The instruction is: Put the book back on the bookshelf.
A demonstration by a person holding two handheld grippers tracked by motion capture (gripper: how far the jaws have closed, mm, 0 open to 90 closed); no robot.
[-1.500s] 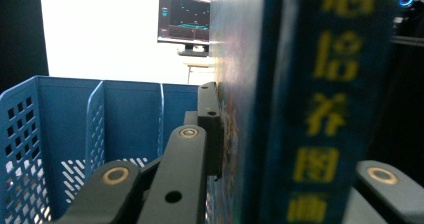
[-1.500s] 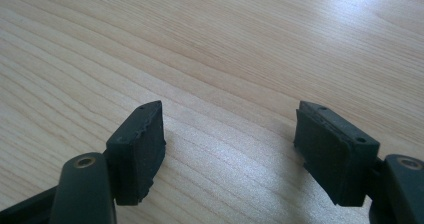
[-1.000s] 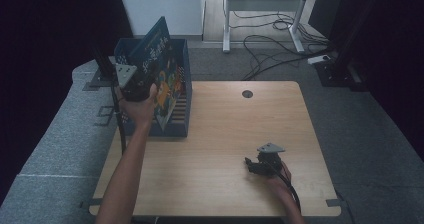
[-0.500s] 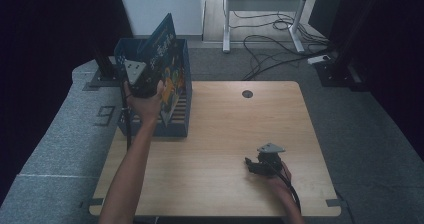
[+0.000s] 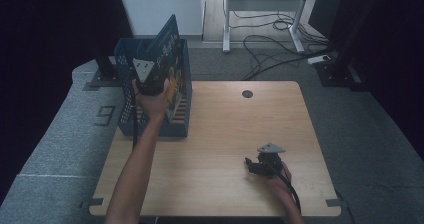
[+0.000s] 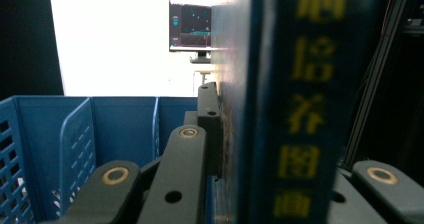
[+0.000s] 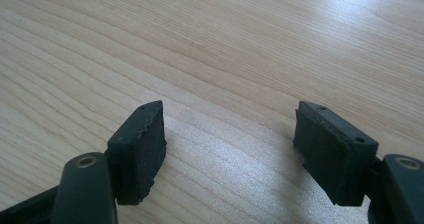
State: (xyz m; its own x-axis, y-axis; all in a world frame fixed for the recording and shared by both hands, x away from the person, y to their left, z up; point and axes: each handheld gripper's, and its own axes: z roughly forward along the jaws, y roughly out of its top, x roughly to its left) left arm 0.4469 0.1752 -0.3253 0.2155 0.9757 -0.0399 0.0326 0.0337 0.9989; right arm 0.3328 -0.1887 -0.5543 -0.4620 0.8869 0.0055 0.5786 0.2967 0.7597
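We are lowering a blue book (image 5: 167, 59), clamped in the left gripper (image 5: 150, 81), into the blue basket (image 5: 181, 129) at the table's (image 5: 230, 129) far left. We should be keeping it upright between dividers. The right gripper (image 5: 262, 166) is resting wide open, empty, near right.

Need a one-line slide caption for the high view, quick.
Left tongs hold a blue book tilted over the blue crate; right tongs rest open on the wooden table.

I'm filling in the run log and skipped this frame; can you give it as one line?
left gripper: shut on book | book: upright over blue crate | right gripper: open, on table
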